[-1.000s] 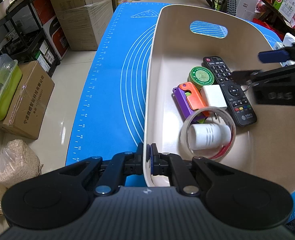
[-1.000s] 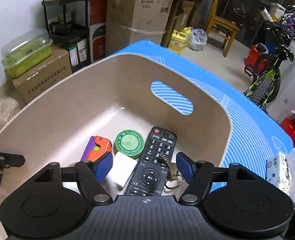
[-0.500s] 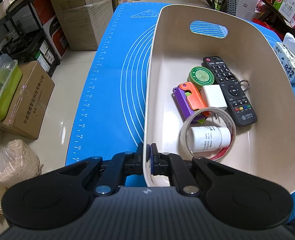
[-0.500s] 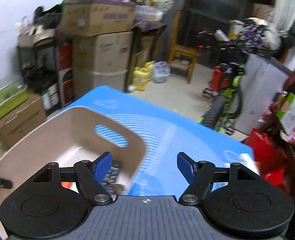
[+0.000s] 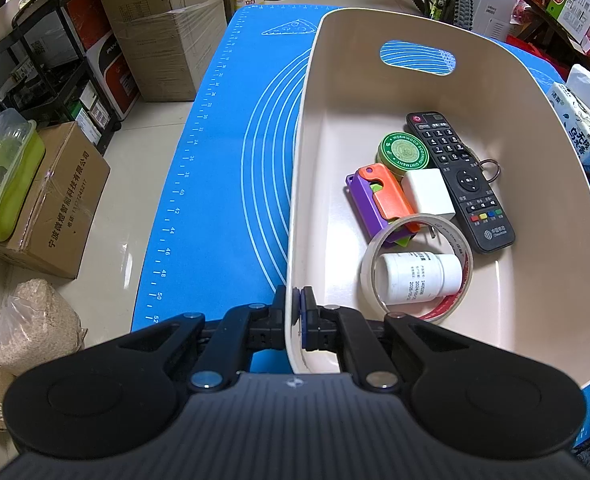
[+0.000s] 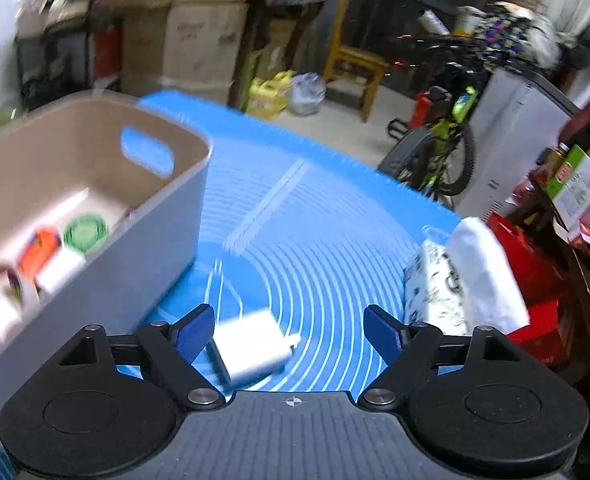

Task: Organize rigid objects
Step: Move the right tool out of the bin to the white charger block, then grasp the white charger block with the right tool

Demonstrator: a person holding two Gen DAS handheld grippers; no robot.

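A beige plastic bin [image 5: 543,168] stands on the blue mat [image 5: 223,168]. My left gripper [image 5: 293,316] is shut on the bin's near rim. Inside lie a black remote [image 5: 461,178], a green tin [image 5: 403,153], a white block [image 5: 429,196], an orange and purple toy [image 5: 379,200], a tape roll [image 5: 461,256] and a white bottle [image 5: 417,278]. In the right wrist view the bin [image 6: 143,240] is at the left. My right gripper [image 6: 289,334] hovers over the mat, its jaws opening, untouched by a white charger plug [image 6: 251,346] lying on the mat between them.
A tissue pack [image 6: 455,276] lies on the mat to the right of the charger plug, also seen as a tissue pack [image 5: 579,120] beyond the bin's right wall. Cardboard boxes [image 5: 163,28], a rack and a bicycle [image 6: 443,148] stand around the table.
My right gripper has left the bin, swung right over the mat and widened its jaws; the white charger plug now shows between them. The left gripper stays clamped on the rim.
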